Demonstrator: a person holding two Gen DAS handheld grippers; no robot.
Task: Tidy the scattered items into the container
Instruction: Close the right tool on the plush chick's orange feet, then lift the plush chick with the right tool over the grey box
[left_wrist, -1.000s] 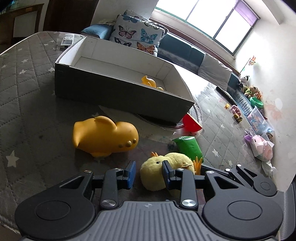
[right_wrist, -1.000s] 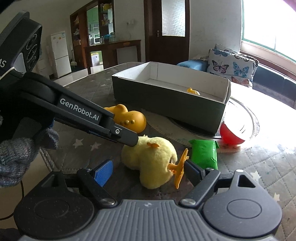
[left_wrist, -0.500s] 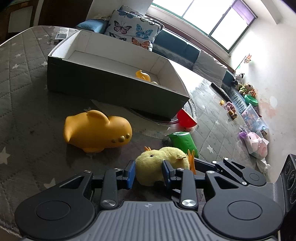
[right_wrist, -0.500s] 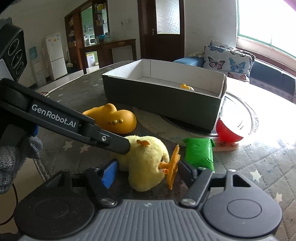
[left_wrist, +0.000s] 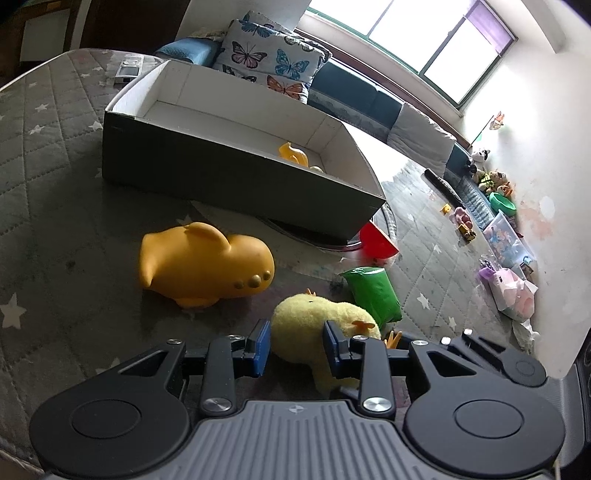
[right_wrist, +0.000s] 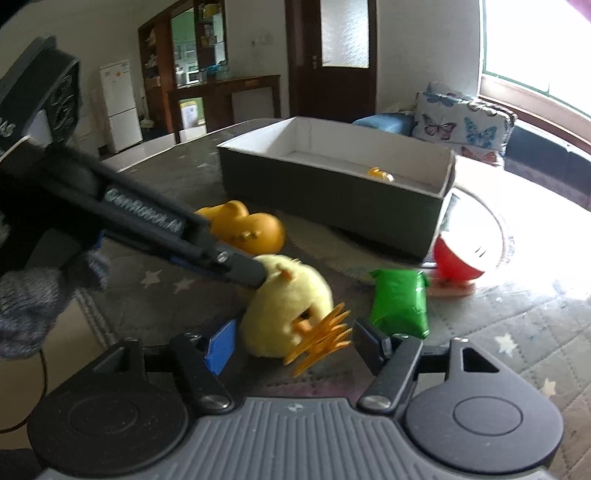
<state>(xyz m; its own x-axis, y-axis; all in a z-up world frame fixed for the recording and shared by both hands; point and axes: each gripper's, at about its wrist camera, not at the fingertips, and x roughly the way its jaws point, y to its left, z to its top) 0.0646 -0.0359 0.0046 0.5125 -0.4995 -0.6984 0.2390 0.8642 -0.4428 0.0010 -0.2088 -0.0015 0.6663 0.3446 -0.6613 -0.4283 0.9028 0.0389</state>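
My worry is the plush chick (left_wrist: 314, 325) squirting out sideways: it is soft and round, and my left hand-held gripper (left_wrist: 295, 345) pinches only 1 end, so a lift could let it roll free or drag its orange feet (right_wrist: 319, 341) against my right hand-held gripper (right_wrist: 295, 345). The left is clamped on the chick, reaching in low from the left at a shallow slant. The right sits level and close with its jaws apart, the chick just ahead between them. The box (left_wrist: 236, 177) lies well ahead.
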